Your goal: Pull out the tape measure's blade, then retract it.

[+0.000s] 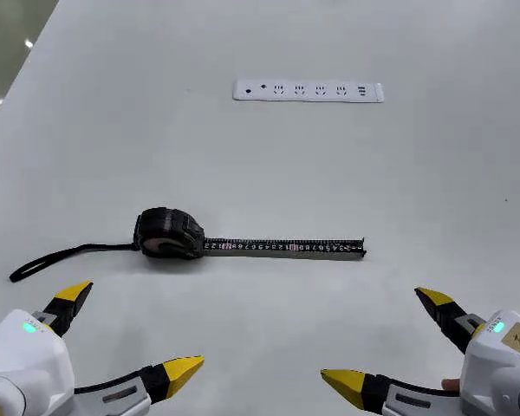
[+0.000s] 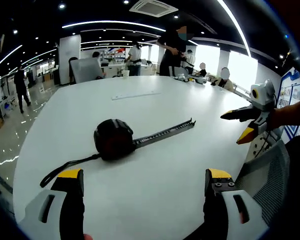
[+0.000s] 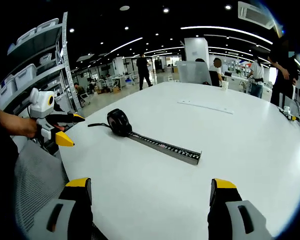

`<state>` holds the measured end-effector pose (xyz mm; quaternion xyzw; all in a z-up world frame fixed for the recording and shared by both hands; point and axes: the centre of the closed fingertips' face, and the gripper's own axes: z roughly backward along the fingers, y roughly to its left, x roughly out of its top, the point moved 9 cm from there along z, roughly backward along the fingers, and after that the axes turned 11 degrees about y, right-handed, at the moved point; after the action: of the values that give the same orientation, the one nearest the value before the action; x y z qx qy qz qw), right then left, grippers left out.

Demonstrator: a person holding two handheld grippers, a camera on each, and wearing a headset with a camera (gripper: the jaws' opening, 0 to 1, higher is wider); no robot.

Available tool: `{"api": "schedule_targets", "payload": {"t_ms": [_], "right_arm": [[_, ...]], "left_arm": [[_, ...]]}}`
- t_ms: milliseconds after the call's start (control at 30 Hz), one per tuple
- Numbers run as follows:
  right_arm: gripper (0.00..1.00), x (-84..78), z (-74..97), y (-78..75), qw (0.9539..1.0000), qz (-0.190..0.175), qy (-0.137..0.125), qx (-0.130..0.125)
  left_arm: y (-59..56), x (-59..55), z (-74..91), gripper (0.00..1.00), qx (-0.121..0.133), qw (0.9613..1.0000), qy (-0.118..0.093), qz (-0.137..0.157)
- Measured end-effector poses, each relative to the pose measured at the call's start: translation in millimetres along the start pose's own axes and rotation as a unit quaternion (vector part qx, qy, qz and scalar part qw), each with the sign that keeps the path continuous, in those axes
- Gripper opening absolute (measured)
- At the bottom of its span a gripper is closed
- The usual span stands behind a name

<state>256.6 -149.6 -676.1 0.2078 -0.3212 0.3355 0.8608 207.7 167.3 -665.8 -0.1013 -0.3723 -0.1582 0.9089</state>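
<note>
Locating the tape measure [image 1: 168, 233]: near the middle of the white worktop [image 1: 347, 165], ahead of both hand-held grippers, touched by neither.
Blade [image 1: 283, 246]: drawn out part-way, lying flat on the worktop with the numbered face up and the end hook [image 1: 361, 249] at the tip.
Wrist strap [image 1: 61, 257]: trailing loose from the opposite side of the case.
Left hand-held gripper [image 1: 128, 332]: released, spread wide, grasping nothing; on the strap side, well apart from the case.
Right hand-held gripper [image 1: 386, 338]: released, spread wide, grasping nothing; on the hook side, well apart from the blade.
Power strip [image 1: 308, 91]: further back on the worktop, not involved.
Task stage: judged as blade out, retraction not yet done.
Handling, case: judged rigid, compact and dense, with a dark shell that probably grips well. Clamp across the two broad flanks, clear of any lock slider.
Handling, blade: judged thin, springy and slick, easily kinked if bent sideways. Pinch at the end hook, top and underside, never mid-span. Feed back slowly to prevent whip.
Handling, strap: soft and limp; unsuitable as a hold.
</note>
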Motion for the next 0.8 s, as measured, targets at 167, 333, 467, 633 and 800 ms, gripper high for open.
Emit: {"api": "schedule_targets", "payload": {"t_ms": [167, 333, 467, 633, 800], "right_arm": [[0.99, 3.3, 0.3, 4.7, 1.0000, -0.004, -0.007, -0.005], [0.99, 6.7, 2.8, 9.0, 0.9995, -0.024, -0.017, -0.008], [0.99, 8.4, 2.9, 10.7, 0.9993, -0.029, -0.020, -0.010], [0.99, 10.1, 4.0, 11.9, 0.9993, -0.030, -0.022, -0.011], [0.99, 10.5, 4.4, 10.8, 0.9990, -0.035, -0.025, -0.013]], "left_arm": [[-5.7, 0.1, 0.0, 0.99, 0.002, 1.0000, 0.001, 0.005], [-6.7, 0.9, -0.4, 0.99, 0.010, 0.9999, 0.001, 0.004], [-6.9, 1.6, -0.7, 0.99, 0.007, 1.0000, 0.000, 0.007], [-7.4, 3.5, 1.2, 0.99, 0.007, 0.9999, -0.001, 0.011], [-8.5, 6.0, 2.1, 0.99, 0.007, 0.9998, -0.006, 0.015]]}}
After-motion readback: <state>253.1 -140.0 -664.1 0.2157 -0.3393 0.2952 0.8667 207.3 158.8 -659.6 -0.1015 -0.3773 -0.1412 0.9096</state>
